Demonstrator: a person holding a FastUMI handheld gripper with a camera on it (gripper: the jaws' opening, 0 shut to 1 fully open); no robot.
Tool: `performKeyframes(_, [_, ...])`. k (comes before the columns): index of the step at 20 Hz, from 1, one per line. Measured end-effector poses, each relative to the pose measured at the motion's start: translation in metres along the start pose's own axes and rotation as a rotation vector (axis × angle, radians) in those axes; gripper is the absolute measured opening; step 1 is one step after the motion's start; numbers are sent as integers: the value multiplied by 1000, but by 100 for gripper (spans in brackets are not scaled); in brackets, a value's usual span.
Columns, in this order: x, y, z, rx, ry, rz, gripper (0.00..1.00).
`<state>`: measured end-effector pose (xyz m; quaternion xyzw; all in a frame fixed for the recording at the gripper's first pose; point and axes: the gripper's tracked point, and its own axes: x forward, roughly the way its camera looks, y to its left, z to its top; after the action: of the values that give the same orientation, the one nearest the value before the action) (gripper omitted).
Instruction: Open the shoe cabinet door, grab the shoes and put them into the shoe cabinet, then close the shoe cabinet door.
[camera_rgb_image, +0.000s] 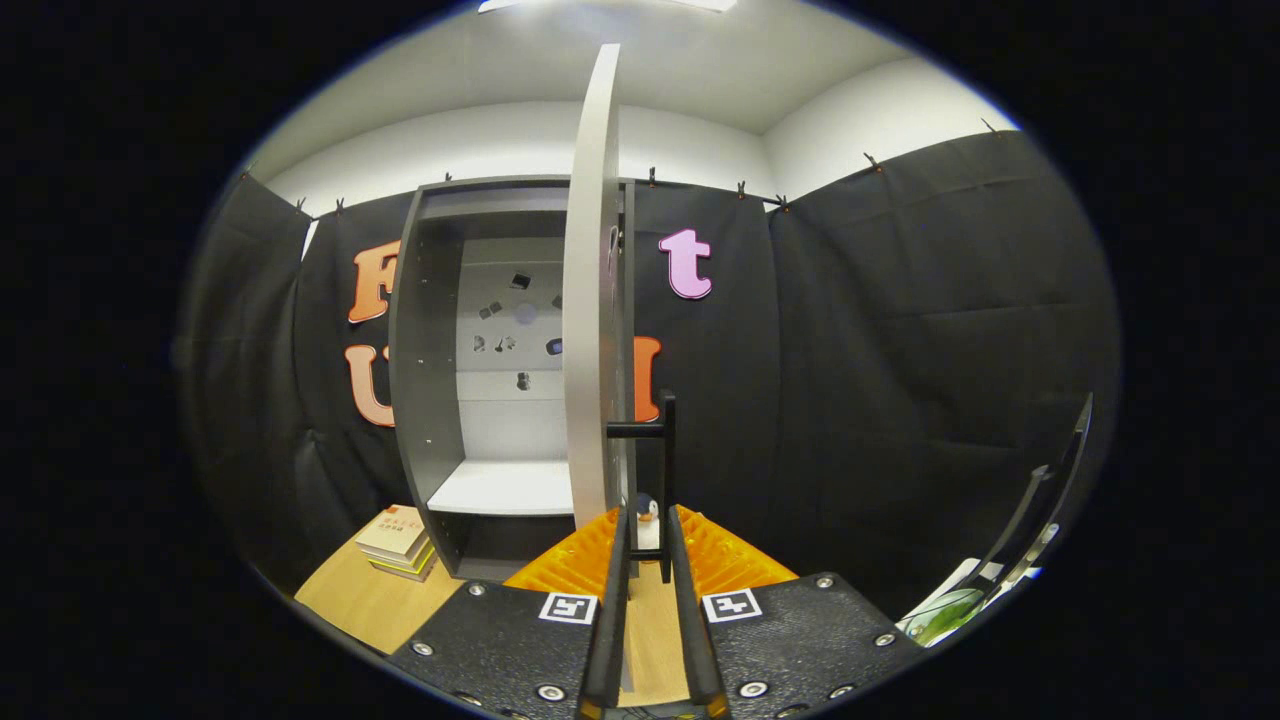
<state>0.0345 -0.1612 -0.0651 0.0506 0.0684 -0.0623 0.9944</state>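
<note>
The grey shoe cabinet (425, 330) stands open against the booth wall, and a pale shelf (500, 487) shows inside it. Its door (590, 300) is swung out towards me and I see it almost edge-on. The door's black bar handle (666, 470) hangs down into the gap between my fingers, close against the right one. My gripper (650, 515) is open by a narrow gap, with the handle's lower end inside it. A small white and blue thing (647, 510) shows between the fingertips; I cannot tell whether it is a shoe.
A stack of books (398, 540) lies on the wooden surface (360, 600) left of the cabinet's foot. A dark slanted stand (1045, 510) with something white and green under it sits to the far right.
</note>
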Motion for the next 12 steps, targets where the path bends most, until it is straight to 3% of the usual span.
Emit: performKeyframes(12, [-18, 9, 6, -26, 8, 4, 26])
